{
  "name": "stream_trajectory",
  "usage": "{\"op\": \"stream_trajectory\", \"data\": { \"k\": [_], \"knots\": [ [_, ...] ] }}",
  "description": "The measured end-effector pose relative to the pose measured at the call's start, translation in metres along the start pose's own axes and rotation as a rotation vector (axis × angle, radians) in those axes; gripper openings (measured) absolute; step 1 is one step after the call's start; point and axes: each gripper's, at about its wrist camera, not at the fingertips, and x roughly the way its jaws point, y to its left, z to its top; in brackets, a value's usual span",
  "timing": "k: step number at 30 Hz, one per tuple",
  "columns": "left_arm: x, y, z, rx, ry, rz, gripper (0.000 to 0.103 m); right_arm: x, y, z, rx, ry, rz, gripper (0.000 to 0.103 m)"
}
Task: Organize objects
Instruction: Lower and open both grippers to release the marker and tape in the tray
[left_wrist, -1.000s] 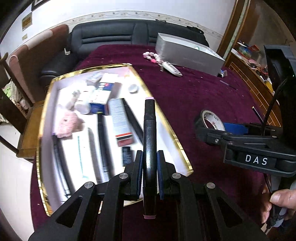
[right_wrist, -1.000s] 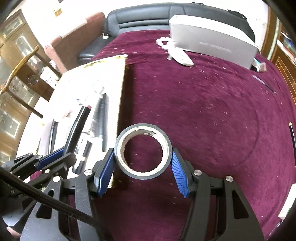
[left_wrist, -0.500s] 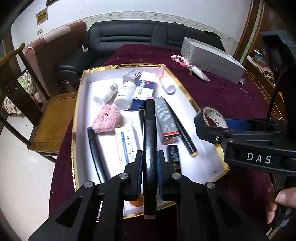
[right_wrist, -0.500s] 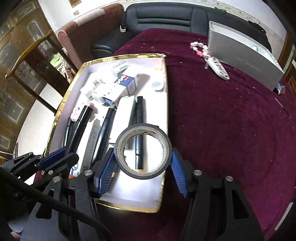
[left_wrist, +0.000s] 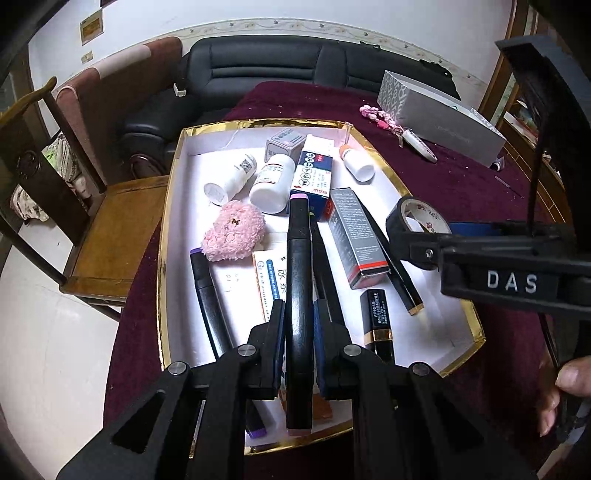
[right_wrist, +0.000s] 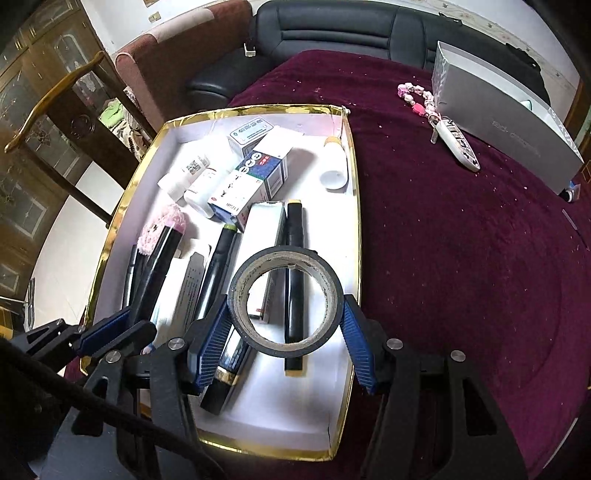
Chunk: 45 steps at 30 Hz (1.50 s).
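With the left gripper (left_wrist: 299, 317) clenched on the black marker (left_wrist: 298, 280) and the right gripper (right_wrist: 284, 325) grasping the tape roll (right_wrist: 286, 301), both above the gold-rimmed tray (right_wrist: 354, 206), lower each onto bare white floor (at 5 o'clock) before releasing.

Black left gripper (left_wrist: 299, 325), right gripper (right_wrist: 284, 325): blue ribbed pads, silver screws, black cable, white "DAS" lettering.
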Motion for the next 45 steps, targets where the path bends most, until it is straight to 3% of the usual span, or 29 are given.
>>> {"op": "stream_trajectory", "data": {
  "k": [23, 45],
  "knots": [
    [0.007, 0.003, -0.007, 0.018, 0.008, 0.016, 0.012, 0.035, 0.011, 0.043, 0.024, 0.032, 0.009, 0.058],
    [0.009, -0.005, -0.009, 0.045, 0.018, 0.004, 0.012, 0.055, 0.006, 0.063, 0.027, 0.041, -0.013, 0.058]
  ]
}}
